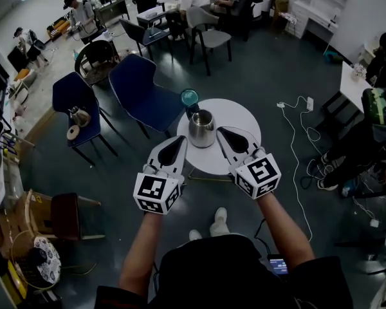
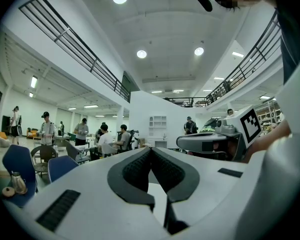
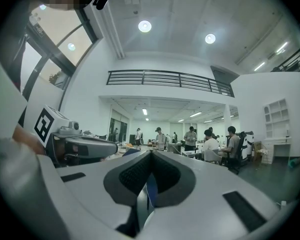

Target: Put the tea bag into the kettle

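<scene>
Left jaws: I see the left gripper clenched, pads meeting at the tip, with nothing between them, only a pale gap lower down.
Right jaws: the right gripper is clenched too, tips together. A thin blue sliver shows in the slit under the tips. I cannot tell whether it is something pinched there or the room showing through.
Pose: in the head view both grippers, left and right, are held side by side and near level, noses at the near edge of the round white table.
Kettle: a steel kettle stands upright on the table just ahead of both noses and between them. Its mouth looks dark and open from above.
Behind it: a teal-topped cup is just beside the kettle, on the far side.
Tea bag: I find none on the table or in the left jaws. The blue sliver is the only candidate.
Step, my judgement: the approach, with nothing dropped in yet.
Doing it well: I would tip a gripper view down first to find the bag. I would carry it by one corner, centre it over the mouth before releasing the jaws, and keep the other gripper ready against the kettle wall so it does not slide.
Not to confuse: a second small kettle sits on a blue chair, well apart to the left.
Writing: none readable. There are only black-and-white square markers on the cubes, and I see no brand on the kettle.
</scene>
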### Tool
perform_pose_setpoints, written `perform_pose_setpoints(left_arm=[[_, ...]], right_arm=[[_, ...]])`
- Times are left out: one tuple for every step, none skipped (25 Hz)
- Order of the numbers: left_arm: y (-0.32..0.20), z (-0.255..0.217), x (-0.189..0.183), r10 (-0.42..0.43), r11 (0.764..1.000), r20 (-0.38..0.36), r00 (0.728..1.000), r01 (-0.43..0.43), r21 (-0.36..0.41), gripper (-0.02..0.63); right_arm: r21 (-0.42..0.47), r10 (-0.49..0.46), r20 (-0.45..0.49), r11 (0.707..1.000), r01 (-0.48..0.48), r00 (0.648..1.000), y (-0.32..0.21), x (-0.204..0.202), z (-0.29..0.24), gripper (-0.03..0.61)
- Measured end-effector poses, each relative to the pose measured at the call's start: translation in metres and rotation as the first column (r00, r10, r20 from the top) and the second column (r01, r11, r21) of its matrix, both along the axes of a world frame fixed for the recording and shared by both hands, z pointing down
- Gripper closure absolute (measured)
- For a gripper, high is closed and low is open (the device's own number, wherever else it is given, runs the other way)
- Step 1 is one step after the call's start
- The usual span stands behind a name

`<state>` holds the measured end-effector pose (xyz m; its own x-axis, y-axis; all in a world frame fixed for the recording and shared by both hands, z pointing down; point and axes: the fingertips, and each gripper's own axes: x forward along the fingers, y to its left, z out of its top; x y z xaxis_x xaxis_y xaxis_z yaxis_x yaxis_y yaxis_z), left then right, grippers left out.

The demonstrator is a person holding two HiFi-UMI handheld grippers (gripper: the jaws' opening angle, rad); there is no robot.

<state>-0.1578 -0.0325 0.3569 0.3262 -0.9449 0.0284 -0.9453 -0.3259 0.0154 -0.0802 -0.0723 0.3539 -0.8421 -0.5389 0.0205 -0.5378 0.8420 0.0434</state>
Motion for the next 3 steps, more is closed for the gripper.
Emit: perform_pose_setpoints(left_arm=[[0.0035, -0.0005, -0.0011, 0.0, 1.0, 0.0, 1.0, 0.0, 0.001, 0.598], [0.0071, -0.001, -0.0021, 0.001, 1.0, 0.0, 1.0, -0.001, 0.003, 0.598], [0.0108, -0.0016, -0.0032, 0.001, 1.0, 0.0, 1.0, -0.001, 0.004, 0.598]], right_arm=[[0.001, 0.001, 0.0, 1.0, -0.001, 1.0, 0.004, -0.001, -0.0003, 0.561], [0.002, 0.001, 0.0, 1.0, -0.001, 1.0, 0.008, -0.002, -0.0007, 0.561], [0.003, 0.001, 0.001, 1.0, -0.001, 1.0, 0.012, -0.003, -0.0011, 0.561]])
